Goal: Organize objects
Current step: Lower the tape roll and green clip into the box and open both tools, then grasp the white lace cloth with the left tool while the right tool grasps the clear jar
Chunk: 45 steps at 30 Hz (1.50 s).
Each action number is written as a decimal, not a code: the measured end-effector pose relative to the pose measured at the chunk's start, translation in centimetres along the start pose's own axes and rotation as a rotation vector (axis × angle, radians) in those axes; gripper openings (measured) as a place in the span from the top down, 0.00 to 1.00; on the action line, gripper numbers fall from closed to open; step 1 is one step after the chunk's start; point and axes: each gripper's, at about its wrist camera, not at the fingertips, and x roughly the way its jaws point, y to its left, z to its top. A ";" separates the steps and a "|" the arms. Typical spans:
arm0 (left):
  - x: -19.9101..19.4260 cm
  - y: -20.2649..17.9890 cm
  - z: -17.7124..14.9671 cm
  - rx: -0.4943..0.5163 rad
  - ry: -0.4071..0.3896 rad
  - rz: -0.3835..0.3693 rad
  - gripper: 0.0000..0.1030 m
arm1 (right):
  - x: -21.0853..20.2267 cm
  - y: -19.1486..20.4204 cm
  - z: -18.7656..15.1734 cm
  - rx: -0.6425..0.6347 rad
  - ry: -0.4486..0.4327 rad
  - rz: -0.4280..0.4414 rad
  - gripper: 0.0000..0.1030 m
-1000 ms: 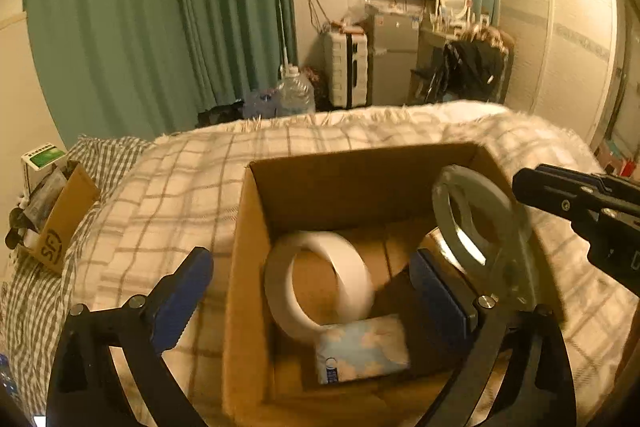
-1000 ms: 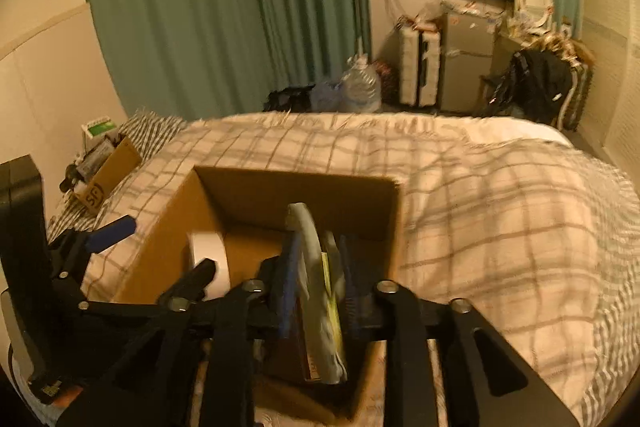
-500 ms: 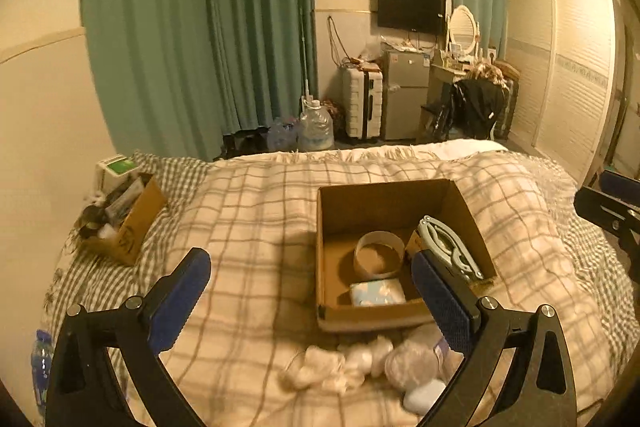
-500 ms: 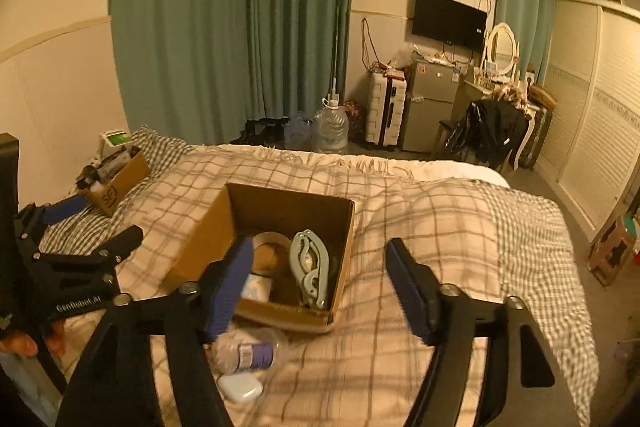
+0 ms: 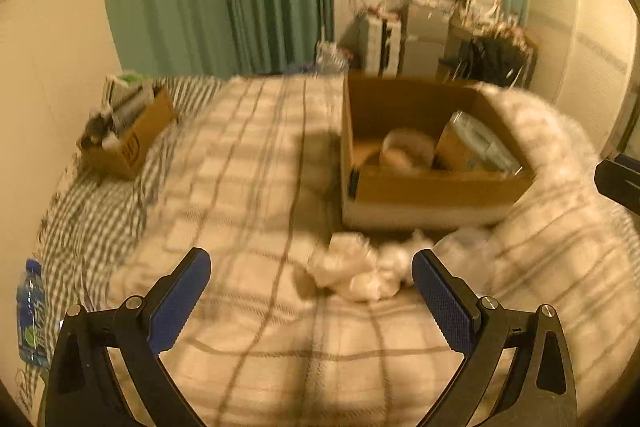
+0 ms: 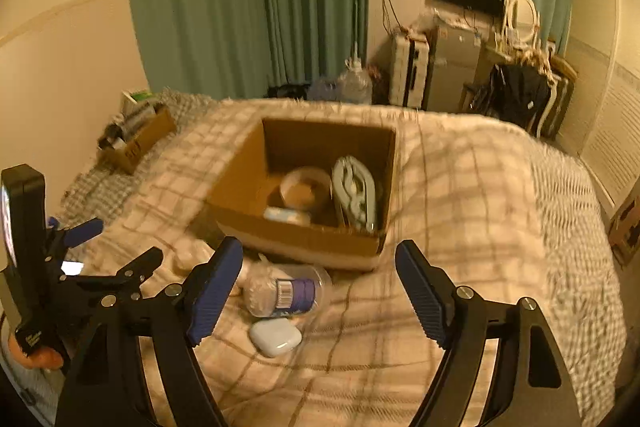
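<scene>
A brown cardboard box [image 6: 304,239] sits on the checked bed and holds a tape roll [image 6: 306,187], a pale green folding hanger [image 6: 354,193] and a small blue packet [image 6: 286,215]. It also shows in the left wrist view [image 5: 436,187]. In front of it lie crumpled white bags [image 5: 352,273], a clear plastic bag with a purple-labelled item [image 6: 284,293] and a white earbud case [image 6: 275,337]. My left gripper [image 5: 312,297] is open and empty, near the white bags. My right gripper [image 6: 318,291] is open and empty, above the bag and case.
A smaller cardboard box [image 5: 128,135] full of items sits at the bed's left side. A blue-labelled bottle [image 5: 30,319] lies at the left edge. Green curtains, a suitcase, a fridge and a wardrobe stand beyond the bed.
Both grippers pulled back out of the box and away from it. The right gripper let go of the green hanger, which now lies in the box. Both then dropped lower toward the items in front.
</scene>
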 end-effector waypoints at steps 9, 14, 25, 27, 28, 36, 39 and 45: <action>4.4 -2.8 -1.5 0.060 0.131 -0.014 0.00 | 7.1 -0.3 -3.8 -0.007 0.081 -0.001 0.24; 8.2 -1.4 -0.3 -0.042 0.241 -0.076 0.12 | 7.7 -0.7 -4.1 0.016 0.102 0.044 0.23; 6.3 -0.3 -1.2 -0.108 0.214 -0.186 0.85 | 9.5 -0.6 -4.6 0.038 0.166 0.078 0.21; 4.1 0.5 -1.1 -0.133 0.140 -0.166 0.85 | 9.7 -0.5 -4.7 0.046 0.174 0.088 0.20; 3.3 0.9 -1.0 -0.139 0.116 -0.157 0.85 | 10.0 -0.5 -4.7 0.051 0.180 0.089 0.19; 2.9 2.1 -0.5 -0.141 0.083 -0.139 0.85 | 14.3 0.4 -4.7 0.069 0.292 0.123 0.15; 3.8 1.9 -0.6 -0.126 0.099 -0.142 0.85 | 15.8 0.3 -4.7 0.096 0.319 0.133 0.10; 4.3 1.3 -0.9 -0.109 0.112 -0.145 0.85 | 18.7 1.0 -5.0 0.089 0.389 0.109 0.09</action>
